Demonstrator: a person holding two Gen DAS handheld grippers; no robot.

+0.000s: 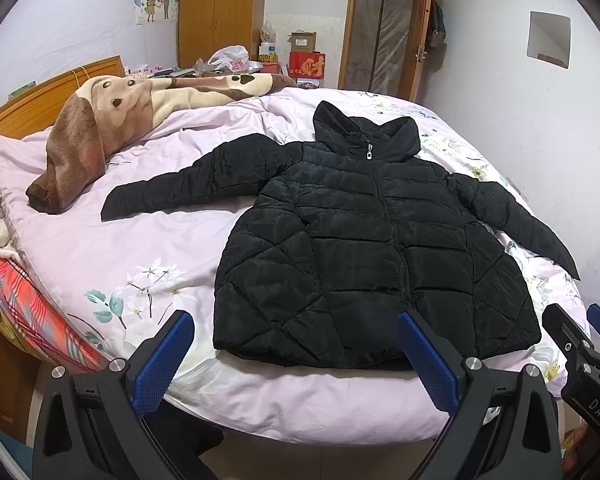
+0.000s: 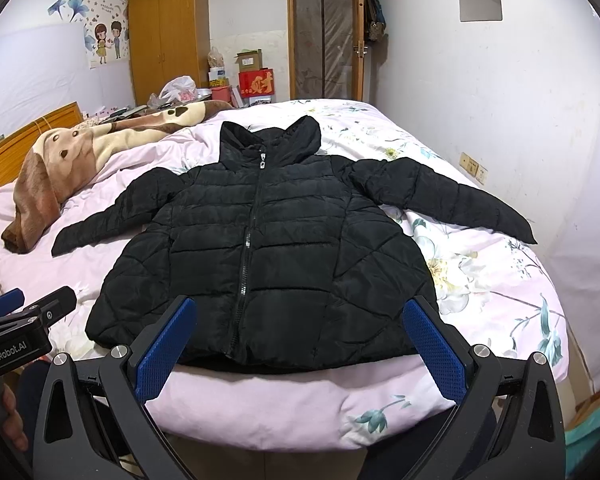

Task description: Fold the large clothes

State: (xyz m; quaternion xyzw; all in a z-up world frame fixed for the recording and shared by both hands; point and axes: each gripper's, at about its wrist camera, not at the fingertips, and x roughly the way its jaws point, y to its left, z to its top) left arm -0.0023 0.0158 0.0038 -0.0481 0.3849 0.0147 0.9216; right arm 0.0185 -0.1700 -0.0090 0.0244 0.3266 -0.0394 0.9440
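Note:
A black quilted hooded jacket [image 1: 363, 248] [image 2: 268, 248] lies flat and zipped on the bed, front side up, hood toward the far end, both sleeves spread out to the sides. My left gripper [image 1: 296, 344] hovers open above the near edge of the bed, just short of the jacket's hem, holding nothing. My right gripper [image 2: 300, 332] is open too, level with the hem and empty. Each gripper shows at the edge of the other's view: the right one [image 1: 579, 344] at the far right, the left one [image 2: 28, 304] at the far left.
The bed carries a pink floral quilt [image 1: 112, 248] [image 2: 479, 280]. A brown dog-print blanket [image 1: 100, 128] lies bunched at the left by the wooden headboard [image 1: 40, 96]. Wardrobe [image 2: 168, 40], boxes and a door [image 2: 323, 36] stand beyond. A white wall [image 2: 519, 100] runs along the right.

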